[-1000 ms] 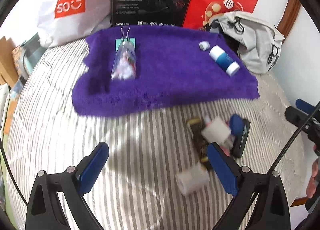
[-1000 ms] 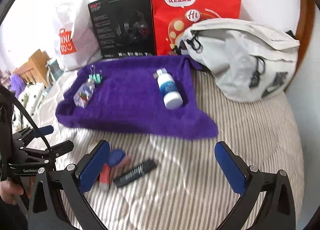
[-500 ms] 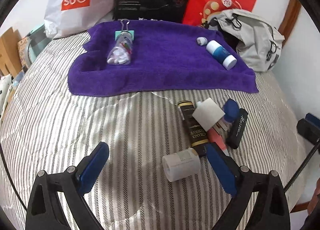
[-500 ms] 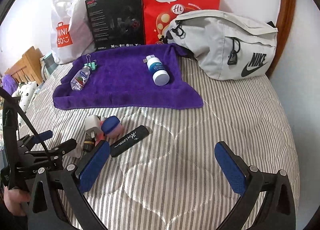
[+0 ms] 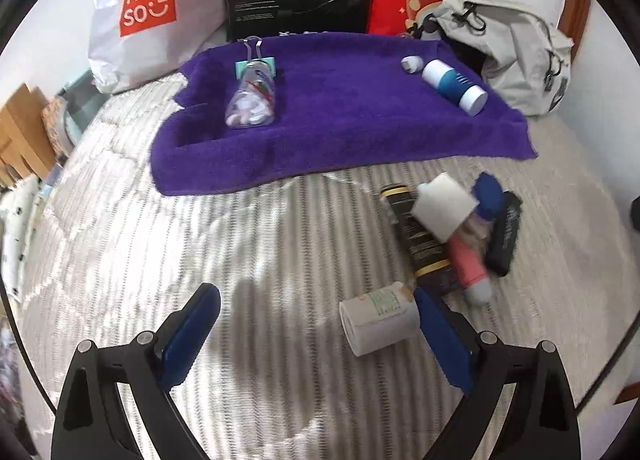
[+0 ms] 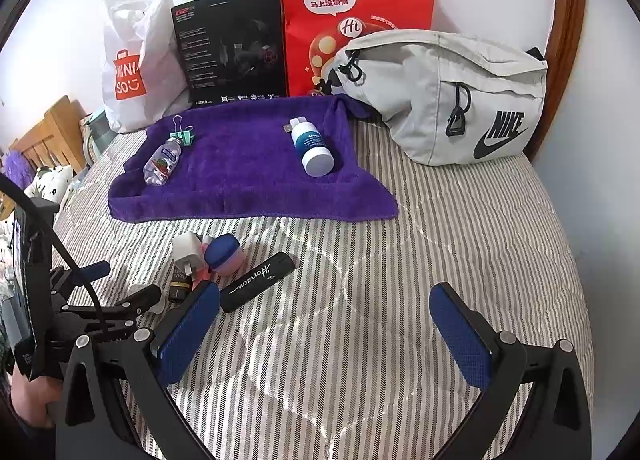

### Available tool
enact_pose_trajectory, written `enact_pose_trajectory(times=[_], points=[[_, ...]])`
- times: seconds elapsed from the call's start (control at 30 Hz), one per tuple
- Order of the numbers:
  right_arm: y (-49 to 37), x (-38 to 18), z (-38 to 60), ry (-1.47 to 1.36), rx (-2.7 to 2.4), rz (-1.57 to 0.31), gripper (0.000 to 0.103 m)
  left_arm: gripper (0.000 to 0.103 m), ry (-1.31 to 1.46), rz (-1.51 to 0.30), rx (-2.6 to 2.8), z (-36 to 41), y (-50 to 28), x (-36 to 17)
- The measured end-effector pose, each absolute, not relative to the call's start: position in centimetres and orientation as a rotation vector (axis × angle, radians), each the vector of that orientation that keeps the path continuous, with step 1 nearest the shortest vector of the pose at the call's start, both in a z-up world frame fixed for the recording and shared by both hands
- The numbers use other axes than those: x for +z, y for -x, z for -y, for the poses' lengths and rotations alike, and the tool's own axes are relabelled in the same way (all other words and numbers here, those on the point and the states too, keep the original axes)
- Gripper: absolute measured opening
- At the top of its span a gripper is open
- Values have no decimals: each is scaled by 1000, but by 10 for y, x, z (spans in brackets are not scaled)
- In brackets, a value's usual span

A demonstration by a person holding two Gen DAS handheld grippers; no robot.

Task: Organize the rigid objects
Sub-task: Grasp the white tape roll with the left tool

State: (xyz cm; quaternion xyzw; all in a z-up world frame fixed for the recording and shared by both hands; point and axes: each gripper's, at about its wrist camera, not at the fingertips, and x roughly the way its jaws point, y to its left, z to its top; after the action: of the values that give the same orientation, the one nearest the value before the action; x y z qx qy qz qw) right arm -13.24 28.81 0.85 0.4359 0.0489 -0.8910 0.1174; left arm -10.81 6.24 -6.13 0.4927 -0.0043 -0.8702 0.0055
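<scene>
Two bottles (image 6: 312, 147) on purple towel (image 6: 248, 187)

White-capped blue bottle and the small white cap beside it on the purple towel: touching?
Apart. In the left wrist view, a strip of purple towel shows between the small white cap and the blue bottle.

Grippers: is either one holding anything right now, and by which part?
Nothing is held. The left gripper and right gripper are both open above the striped bedcover.
</scene>
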Motion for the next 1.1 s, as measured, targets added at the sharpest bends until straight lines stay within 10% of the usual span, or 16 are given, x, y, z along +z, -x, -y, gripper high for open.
enact_pose_trajectory(times=[0.77, 1.1], points=[[138, -10, -279, -1329, -2563, -182, 103, 33, -1555, -149, -2783, -56, 103, -62], [149, -44, -281, -1355, -2484, -119, 103, 33, -1560, -140, -2822, -56, 105, -63]])
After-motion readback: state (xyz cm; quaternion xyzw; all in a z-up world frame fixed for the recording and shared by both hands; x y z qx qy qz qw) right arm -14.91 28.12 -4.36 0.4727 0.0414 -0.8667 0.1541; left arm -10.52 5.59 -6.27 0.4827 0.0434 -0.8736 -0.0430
